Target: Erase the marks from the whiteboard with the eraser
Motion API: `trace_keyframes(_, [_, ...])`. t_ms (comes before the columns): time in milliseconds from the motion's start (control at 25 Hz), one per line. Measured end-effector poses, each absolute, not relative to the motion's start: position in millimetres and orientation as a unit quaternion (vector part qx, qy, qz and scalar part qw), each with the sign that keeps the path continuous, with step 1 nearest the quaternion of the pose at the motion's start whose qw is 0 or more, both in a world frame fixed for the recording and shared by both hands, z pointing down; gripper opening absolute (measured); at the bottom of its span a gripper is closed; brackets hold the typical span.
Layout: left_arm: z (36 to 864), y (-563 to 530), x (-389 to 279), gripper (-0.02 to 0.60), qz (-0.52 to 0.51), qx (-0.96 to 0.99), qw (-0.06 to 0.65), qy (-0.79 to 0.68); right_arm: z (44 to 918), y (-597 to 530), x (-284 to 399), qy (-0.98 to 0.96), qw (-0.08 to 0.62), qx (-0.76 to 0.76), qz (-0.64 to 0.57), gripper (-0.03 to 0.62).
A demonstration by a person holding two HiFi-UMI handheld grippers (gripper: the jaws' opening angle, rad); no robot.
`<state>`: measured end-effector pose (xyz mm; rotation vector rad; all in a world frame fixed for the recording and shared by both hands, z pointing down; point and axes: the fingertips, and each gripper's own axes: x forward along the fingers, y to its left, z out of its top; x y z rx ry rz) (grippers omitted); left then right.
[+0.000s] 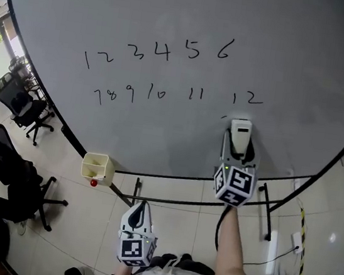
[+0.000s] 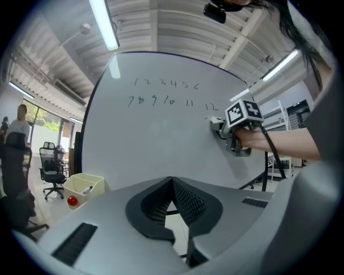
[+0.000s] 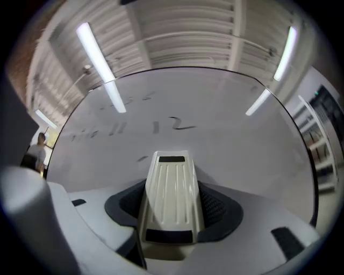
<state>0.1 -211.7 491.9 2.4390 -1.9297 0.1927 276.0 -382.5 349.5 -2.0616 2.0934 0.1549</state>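
While one eraser (image 1: 240, 136) sits clamped in the right gripper (image 1: 237, 155), its front end meets the whiteboard (image 1: 176, 13) just below the 12, beside one small dash (image 1: 224, 117). Two rows of marks (image 1: 161, 53), six numbers each: 1–6 and 7–12. The left gripper (image 2: 172, 188) has its jaws together on nothing and is held low near the body. The right arm (image 1: 232, 250) is stretched forward, forearm bare. One cream box (image 1: 97, 168) hangs at the board's lower edge, with one red ball (image 1: 93, 183) under it. Only the head view shows the office chairs (image 1: 26, 113); only the left gripper view shows a distant person (image 2: 20, 124).
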Motion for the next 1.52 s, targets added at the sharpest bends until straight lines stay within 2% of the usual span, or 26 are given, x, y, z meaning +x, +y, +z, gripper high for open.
trace_keyframes(80, [498, -213, 0, 0.005, 0.064, 0.786, 0.020, -0.614, 351, -382, 318, 0.695, 0.133, -0.707, -0.002, 0.272])
trace_keyframes(120, [500, -214, 0, 0.005, 0.066, 0.788, 0.023, -0.612, 349, -381, 317, 0.694, 0.133, -0.707, -0.015, 0.272])
trace_keyframes(200, [503, -215, 1, 0.005, 0.067, 0.791, 0.026, -0.608, 344, -381, 278, 0.713, 0.108, -0.692, -0.014, 0.272])
trace_keyframes(320, [502, -218, 5, 0.005, 0.062, 0.798, 0.022, -0.599, 336, -384, 203, 0.745, 0.034, -0.666, 0.032, 0.272])
trace_keyframes(400, [496, -220, 7, 0.005, 0.051, 0.799, 0.023, -0.599, 333, -383, 198, 0.746, 0.011, -0.666, 0.034, 0.272])
trace_keyframes(480, [490, -220, 5, 0.005, 0.043, 0.798, 0.023, -0.600, 338, -380, 243, 0.721, 0.024, -0.693, 0.000, 0.272])
trace_keyframes(560, [491, -218, 1, 0.005, 0.044, 0.798, 0.023, -0.601, 350, -377, 311, 0.679, 0.066, -0.729, -0.052, 0.272])
trace_keyframes(640, [500, -216, -5, 0.005, 0.054, 0.799, 0.024, -0.598, 356, -374, 347, 0.660, 0.110, -0.737, -0.094, 0.270])
trace_keyframes(720, [507, -216, -10, 0.005, 0.058, 0.798, 0.029, -0.600, 349, -376, 322, 0.679, 0.107, -0.721, -0.086, 0.272])
trace_keyframes(840, [505, -224, -11, 0.005, 0.042, 0.793, 0.039, -0.607, 332, -382, 220, 0.739, 0.038, -0.672, -0.018, 0.272])
trace_keyframes(920, [496, -227, -7, 0.005, 0.031, 0.795, 0.033, -0.605, 333, -383, 195, 0.752, 0.003, -0.659, 0.009, 0.272])
trace_keyframes(1000, [491, -225, -5, 0.005, 0.027, 0.799, 0.024, -0.600, 346, -381, 230, 0.739, 0.010, -0.673, -0.016, 0.272])
trace_keyframes(1120, [492, -219, -10, 0.005, 0.031, 0.799, 0.029, -0.599, 379, -376, 325, 0.683, 0.077, -0.718, -0.106, 0.272])
trace_keyframes(1200, [502, -216, -20, 0.005, 0.037, 0.793, 0.037, -0.608, 393, -375, 344, 0.668, 0.118, -0.720, -0.146, 0.272])
trace_keyframes(1280, [511, -217, -31, 0.005, 0.040, 0.784, 0.043, -0.618, 393, -378, 307, 0.690, 0.105, -0.703, -0.136, 0.272])
trace_keyframes(1400, [505, -222, -30, 0.005, 0.034, 0.782, 0.049, -0.621, 390, -386, 225, 0.743, 0.027, -0.665, -0.078, 0.272])
trace_keyframes(1440, [502, -223, -29, 0.005, 0.031, 0.783, 0.047, -0.620, 391, -386, 216, 0.747, 0.008, -0.661, -0.065, 0.272])
trace_keyframes(1520, [497, -222, -26, 0.005, 0.025, 0.786, 0.033, -0.616, 394, -385, 241, 0.735, 0.008, -0.674, -0.072, 0.272])
